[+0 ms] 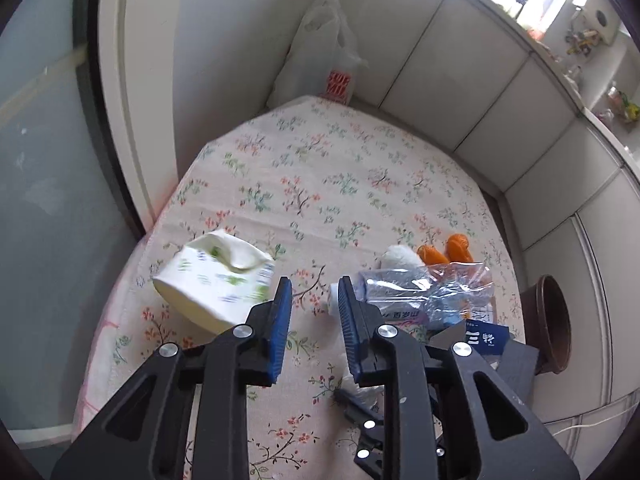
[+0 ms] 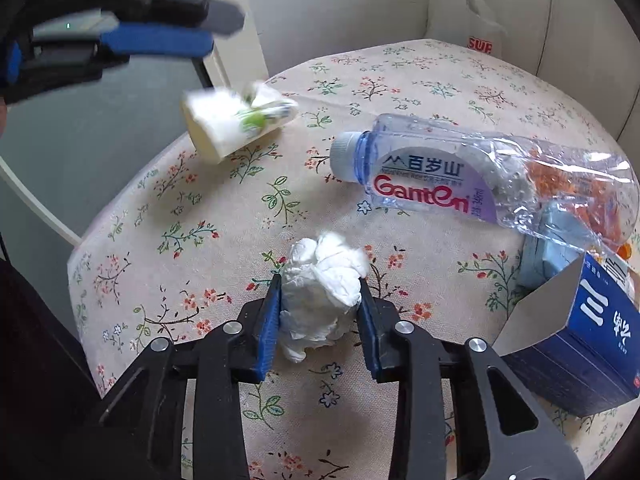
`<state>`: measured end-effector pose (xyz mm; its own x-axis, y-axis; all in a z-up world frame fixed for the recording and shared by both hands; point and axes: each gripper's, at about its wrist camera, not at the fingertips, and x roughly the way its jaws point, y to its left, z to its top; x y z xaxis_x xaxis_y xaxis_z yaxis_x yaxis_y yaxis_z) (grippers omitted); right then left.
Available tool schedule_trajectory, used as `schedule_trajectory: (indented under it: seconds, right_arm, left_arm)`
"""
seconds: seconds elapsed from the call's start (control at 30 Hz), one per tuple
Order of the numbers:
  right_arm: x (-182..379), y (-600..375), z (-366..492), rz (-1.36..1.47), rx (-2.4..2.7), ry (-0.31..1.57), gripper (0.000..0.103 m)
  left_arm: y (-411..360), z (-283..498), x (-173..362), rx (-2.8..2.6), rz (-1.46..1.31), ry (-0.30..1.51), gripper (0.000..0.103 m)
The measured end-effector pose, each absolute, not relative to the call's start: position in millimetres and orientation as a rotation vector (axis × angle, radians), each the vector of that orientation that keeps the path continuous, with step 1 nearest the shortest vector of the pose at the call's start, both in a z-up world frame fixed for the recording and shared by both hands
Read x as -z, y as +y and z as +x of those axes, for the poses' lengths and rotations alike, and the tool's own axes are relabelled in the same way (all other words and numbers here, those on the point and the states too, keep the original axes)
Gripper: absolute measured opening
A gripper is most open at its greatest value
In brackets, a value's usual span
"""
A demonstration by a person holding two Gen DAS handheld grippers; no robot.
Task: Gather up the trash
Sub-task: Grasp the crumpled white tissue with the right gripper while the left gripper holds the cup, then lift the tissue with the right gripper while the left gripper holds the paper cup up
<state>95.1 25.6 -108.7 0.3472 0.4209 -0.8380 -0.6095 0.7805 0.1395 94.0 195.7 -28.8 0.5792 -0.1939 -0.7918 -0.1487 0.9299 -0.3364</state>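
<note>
The work looks barely begun; the right gripper [image 2: 320, 284] pinches the tissue wad [image 2: 322, 276] on the table [image 2: 140, 240]; the left gripper [image 1: 314, 292] has narrow, empty jaws; the bottle [image 2: 460, 176] at 1 o'clock, the box [image 2: 580, 344] at 3 and the tissue pack [image 2: 232, 120] at 11 remain.

Both wrist views downward, close, sharing table [image 1: 304, 168]

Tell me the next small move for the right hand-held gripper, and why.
Probably lift it straight up a little. The right hand-held gripper has its blue pads pressed against both sides of the crumpled white tissue wad, which seems still to lie on the floral tablecloth; raising it would confirm the grip before carrying it off.
</note>
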Motion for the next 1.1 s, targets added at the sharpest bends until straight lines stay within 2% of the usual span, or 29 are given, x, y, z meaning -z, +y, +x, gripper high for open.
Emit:
schedule_trajectory:
  seconds: [0.1, 0.17, 0.27, 0.33, 0.5, 0.57, 0.63, 0.8, 1.0, 1.1]
  right_arm:
    - [108, 23, 94, -0.203, -0.666, 1.011, 0.031]
    - [106, 23, 92, -0.194, -0.668, 1.007, 0.031]
    - [99, 19, 86, -0.179, -0.684, 0.995, 0.031]
    - [93, 19, 79, -0.176, -0.698, 0.983, 0.031]
    - [78, 11, 62, -0.176, -0.720, 0.964, 0.031]
    - [78, 7, 62, -0.190, -0.710, 0.954, 0.031]
    - [79, 3, 64, -0.183, -0.696, 0.959, 0.031]
    - [79, -3, 72, -0.144, -0.685, 0.964, 0.031]
    - [78, 0, 71, -0.146, -0.703, 0.966, 0.032]
    - [78, -1, 70, -0.149, -0.702, 0.962, 0.032]
  left_arm:
    - [213, 94, 31, -0.021, -0.462, 0.953, 0.031]
    - [222, 94, 29, -0.057, -0.484, 0.940, 0.057]
    - [234, 95, 26, -0.146, -0.445, 0.928, 0.066]
    - [235, 103, 34, -0.150, -0.411, 0.985, 0.071]
    - [217, 127, 61, -0.182, -0.207, 1.122, 0.071]
    - [209, 133, 66, -0.217, -0.078, 1.124, 0.072]
    - [214, 133, 64, -0.263, -0.066, 1.102, 0.072]
    - [240, 106, 46, -0.324, -0.326, 1.000, 0.072]
    - [262, 90, 76, -0.424, -0.583, 1.051, 0.072]
    - [273, 89, 94, -0.412, -0.761, 1.060, 0.076]
